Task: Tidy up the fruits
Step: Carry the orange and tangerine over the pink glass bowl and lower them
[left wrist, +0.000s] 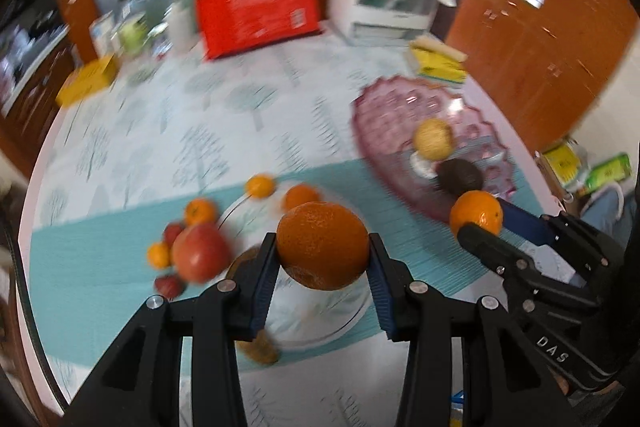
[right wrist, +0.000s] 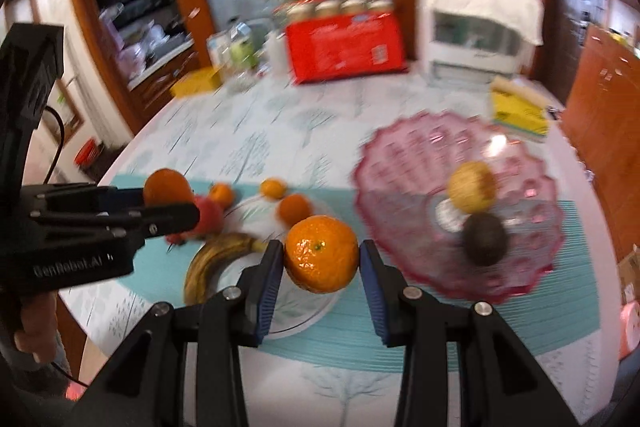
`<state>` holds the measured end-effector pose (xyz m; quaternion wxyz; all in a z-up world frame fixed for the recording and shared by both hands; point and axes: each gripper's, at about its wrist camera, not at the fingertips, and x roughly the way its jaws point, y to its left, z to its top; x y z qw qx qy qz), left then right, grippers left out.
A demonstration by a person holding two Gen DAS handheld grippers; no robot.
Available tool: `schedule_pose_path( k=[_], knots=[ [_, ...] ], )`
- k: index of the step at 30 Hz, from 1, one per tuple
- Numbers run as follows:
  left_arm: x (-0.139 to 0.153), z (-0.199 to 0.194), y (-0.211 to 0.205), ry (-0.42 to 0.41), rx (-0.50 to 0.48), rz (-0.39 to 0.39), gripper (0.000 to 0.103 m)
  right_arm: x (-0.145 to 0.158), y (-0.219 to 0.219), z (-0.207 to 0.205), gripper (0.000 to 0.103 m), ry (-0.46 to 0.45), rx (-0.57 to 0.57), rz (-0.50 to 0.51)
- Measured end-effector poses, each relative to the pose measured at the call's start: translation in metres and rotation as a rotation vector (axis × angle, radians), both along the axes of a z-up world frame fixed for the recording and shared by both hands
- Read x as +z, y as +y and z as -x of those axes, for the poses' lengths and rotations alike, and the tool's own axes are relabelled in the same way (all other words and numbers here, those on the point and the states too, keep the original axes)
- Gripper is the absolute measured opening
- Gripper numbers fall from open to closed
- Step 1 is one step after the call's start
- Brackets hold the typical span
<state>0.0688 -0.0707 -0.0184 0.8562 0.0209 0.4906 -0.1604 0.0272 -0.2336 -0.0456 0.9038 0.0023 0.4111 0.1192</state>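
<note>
Fruits are divided between the two tongs, a pink dish and a clear plate on the surface (left wrist: 160, 115), which carries a tree-patterned cloth and a teal mat (left wrist: 100, 267).

Pink dish (left wrist: 400, 107): ahead and to the right of the left tongs, just beyond the right tongs. It holds a yellow round fruit (left wrist: 434, 139) and a dark avocado (left wrist: 460, 177), the two touching or nearly so.

Clear plate (right wrist: 308, 311): directly below and ahead of both tongs. A banana (right wrist: 212, 259) lies along its left edge in the right wrist view.

Left tongs (left wrist: 323, 253): closed on a large orange (left wrist: 323, 247), both blue pads pressed to its sides, held above the plate.

Right tongs (right wrist: 321, 253): closed on a smaller orange (right wrist: 321, 253), its green stem spot facing the camera, held above the plate's far edge. In the left wrist view this pair sits to the right, near the dish rim.

Loose fruit left of the left tongs: a red apple (left wrist: 200, 253), strawberries (left wrist: 170, 285) beside it, and a small mandarin (left wrist: 200, 213) beyond it. Two more mandarins (left wrist: 301, 197) lie ahead, at the plate's far edge.

Background items beyond both tongs, blurred: a red box (left wrist: 260, 15) and a white appliance (left wrist: 388, 3).
</note>
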Motion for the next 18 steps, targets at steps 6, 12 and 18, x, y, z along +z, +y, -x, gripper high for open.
schedule_pose_path(
  k=[6, 12, 18],
  knots=[
    [0.018, -0.026, -0.057, -0.065, -0.096, -0.014, 0.041, 0.021, -0.050, -0.012, 0.039, -0.042, -0.148, 0.029],
    [0.016, -0.058, -0.104, -0.096, -0.144, -0.029, 0.041, 0.024, -0.097, -0.037, 0.039, -0.035, -0.289, 0.081],
    [-0.013, -0.084, -0.147, -0.073, -0.196, -0.065, 0.041, 0.003, -0.128, -0.055, 0.040, 0.015, -0.373, 0.121]
  ],
)
